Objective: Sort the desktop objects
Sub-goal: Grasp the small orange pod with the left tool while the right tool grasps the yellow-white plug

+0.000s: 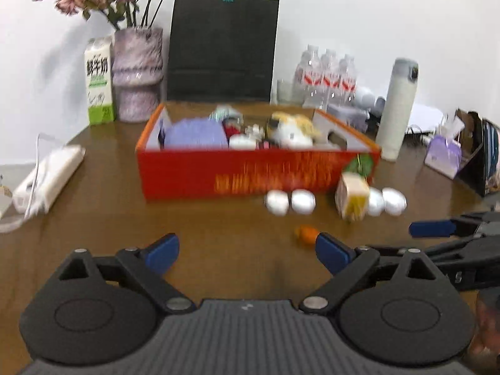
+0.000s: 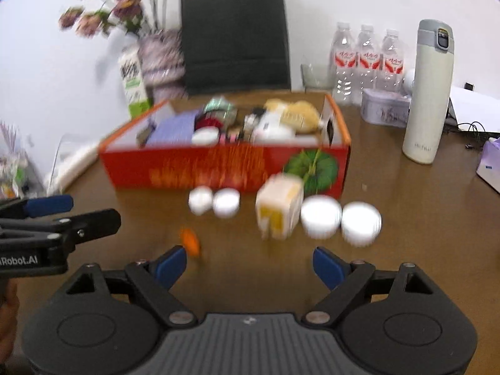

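Note:
A red open box (image 1: pixel 200 172) (image 2: pixel 187 168) full of mixed items stands mid-table. In front of it lie several white round jars (image 1: pixel 276 202) (image 2: pixel 322 215), a small beige and yellow carton (image 1: pixel 353 195) (image 2: pixel 279 211) and a small orange object (image 1: pixel 306 232) (image 2: pixel 190 240). My left gripper (image 1: pixel 247 253) is open and empty, low over the table before the box. My right gripper (image 2: pixel 250 265) is open and empty, near the carton and the jars. Each gripper shows at the edge of the other's view. Both views are blurred.
At the back stand a milk carton (image 1: pixel 99 82), a vase of dried flowers (image 1: pixel 137 75), a black paper bag (image 1: pixel 222 50), three water bottles (image 2: pixel 365 59) and a pale thermos (image 2: pixel 428 93). A white power strip (image 1: pixel 50 178) lies left. A lilac tissue box (image 1: pixel 443 156) sits right.

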`<state>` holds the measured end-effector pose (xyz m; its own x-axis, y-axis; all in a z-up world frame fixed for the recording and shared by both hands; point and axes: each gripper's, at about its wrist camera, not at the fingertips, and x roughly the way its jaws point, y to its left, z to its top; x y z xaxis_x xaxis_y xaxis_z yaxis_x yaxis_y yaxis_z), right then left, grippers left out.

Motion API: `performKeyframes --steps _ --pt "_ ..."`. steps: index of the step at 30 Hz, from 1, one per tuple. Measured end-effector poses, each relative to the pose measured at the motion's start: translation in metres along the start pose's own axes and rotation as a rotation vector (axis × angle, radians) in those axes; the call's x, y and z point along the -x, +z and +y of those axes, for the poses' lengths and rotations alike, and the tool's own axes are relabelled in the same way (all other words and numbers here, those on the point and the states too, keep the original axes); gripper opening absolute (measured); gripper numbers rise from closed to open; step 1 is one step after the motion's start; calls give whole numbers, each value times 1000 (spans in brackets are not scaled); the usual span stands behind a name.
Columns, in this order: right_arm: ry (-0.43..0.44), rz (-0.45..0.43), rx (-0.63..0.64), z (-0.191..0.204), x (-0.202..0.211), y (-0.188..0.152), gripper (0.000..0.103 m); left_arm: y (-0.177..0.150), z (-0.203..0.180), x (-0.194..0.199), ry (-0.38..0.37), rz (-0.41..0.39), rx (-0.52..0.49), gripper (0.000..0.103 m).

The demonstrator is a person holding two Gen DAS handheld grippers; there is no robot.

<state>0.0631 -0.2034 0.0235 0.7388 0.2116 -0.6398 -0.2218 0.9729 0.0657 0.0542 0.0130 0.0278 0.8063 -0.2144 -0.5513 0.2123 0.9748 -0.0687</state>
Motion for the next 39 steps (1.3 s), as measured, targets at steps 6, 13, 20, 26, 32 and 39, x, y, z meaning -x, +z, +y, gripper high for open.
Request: performKeyframes --steps 6,13,20,26,32,39 --pt "-12 -27 14 2 20 -26 88 -32 -9 16 51 24 -29 97" --pt "9 -54 -39 -3 32 -50 87 -39 -20 23 27 10 -52 97" --pt "1 -110 -89 -27 38 -30 86 -8 -45 -16 -70 -15 -137 92" --pt "-1 -128 -84 -36 12 8 80 8 -51 -60 -126 26 -167 73" --pt "9 -106 -38 -26 -38 45 71 5 -46 -74 -168 79 -179 43" --pt "-42 -9 -9 -15 -76 44 31 3 -37 -67 -190 63 -165 41"
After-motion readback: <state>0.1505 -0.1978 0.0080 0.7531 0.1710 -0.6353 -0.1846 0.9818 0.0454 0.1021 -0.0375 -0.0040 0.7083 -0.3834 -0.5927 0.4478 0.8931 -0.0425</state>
